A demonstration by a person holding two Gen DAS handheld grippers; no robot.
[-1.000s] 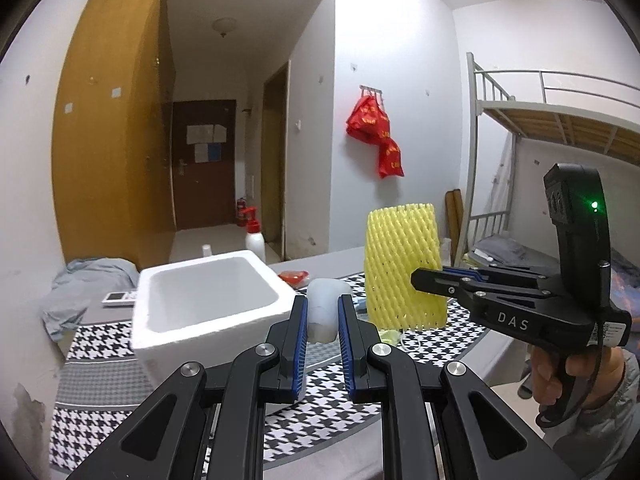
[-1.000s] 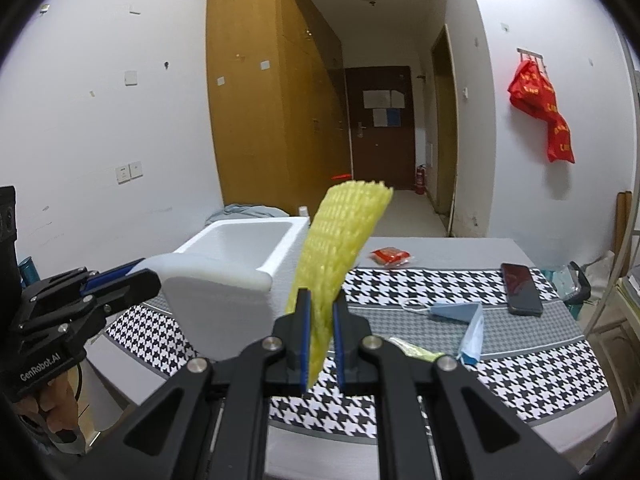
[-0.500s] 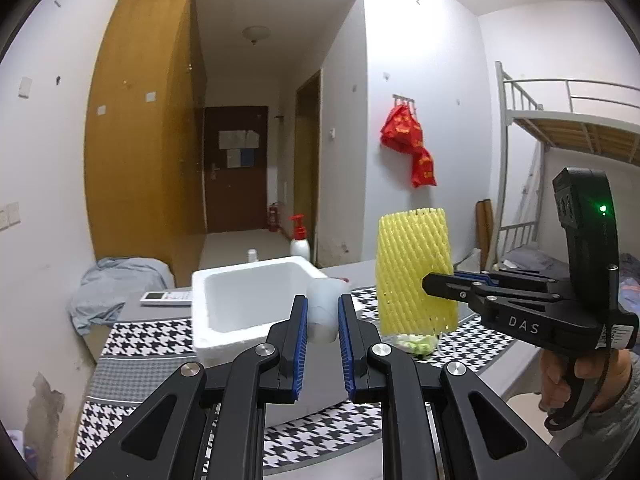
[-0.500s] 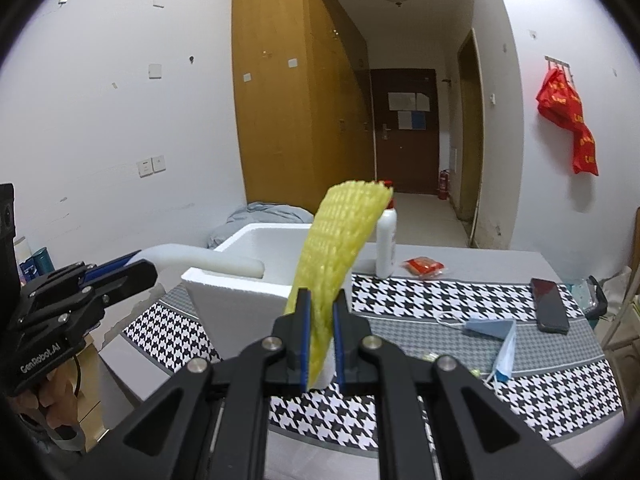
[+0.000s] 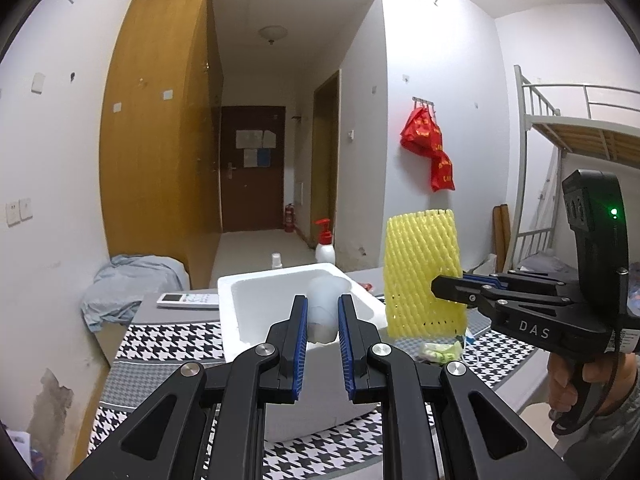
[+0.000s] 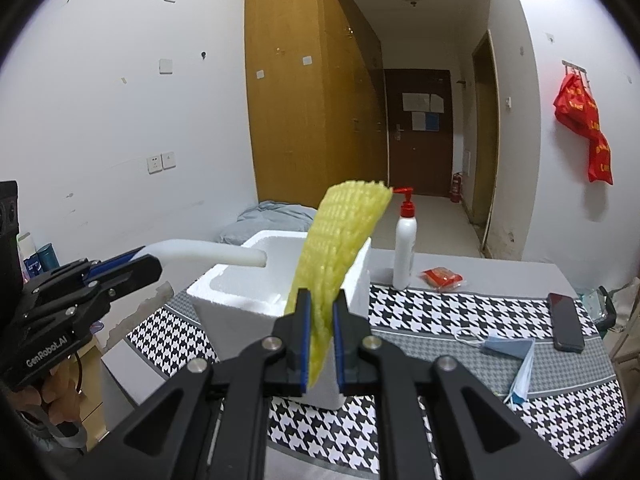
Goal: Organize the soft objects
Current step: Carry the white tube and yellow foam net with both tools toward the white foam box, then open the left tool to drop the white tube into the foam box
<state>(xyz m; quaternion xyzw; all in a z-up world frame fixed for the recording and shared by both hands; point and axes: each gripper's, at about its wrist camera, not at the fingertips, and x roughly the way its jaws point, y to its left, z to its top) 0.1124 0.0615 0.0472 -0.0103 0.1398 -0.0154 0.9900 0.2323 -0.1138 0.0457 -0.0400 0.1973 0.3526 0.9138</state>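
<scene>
Left gripper (image 5: pixel 322 322): my jaws are clamped on a white foam tube (image 5: pixel 325 307) — it runs straight out ahead of the fingers, roughly level.
Right gripper (image 6: pixel 321 322): my jaws are pinched tight on a yellow foam net sleeve (image 6: pixel 340 240), gripped near its lower end; the rest of it stands up and leans to the right above the fingers.
White foam tube, place: in the right wrist view its free end (image 6: pixel 224 255) reaches over the near left rim of the foam box, above the opening.
Yellow foam net sleeve, place: in the left wrist view it (image 5: pixel 422 272) hangs flat and upright just right of my left jaws, beside the box's right wall — I cannot tell whether it touches it.
Foam box (image 5: pixel 256 300): white, open-topped, directly ahead of both pairs of jaws on the desk (image 6: pixel 460 312), which has a houndstooth cloth.
Beyond the right jaws: a white pump bottle (image 6: pixel 405 244) with a red top, just behind the box.
Right of the right jaws: a red packet (image 6: pixel 442 279), a blue face mask (image 6: pixel 508 350) and a dark phone (image 6: pixel 565 322), all lying apart on the cloth.
</scene>
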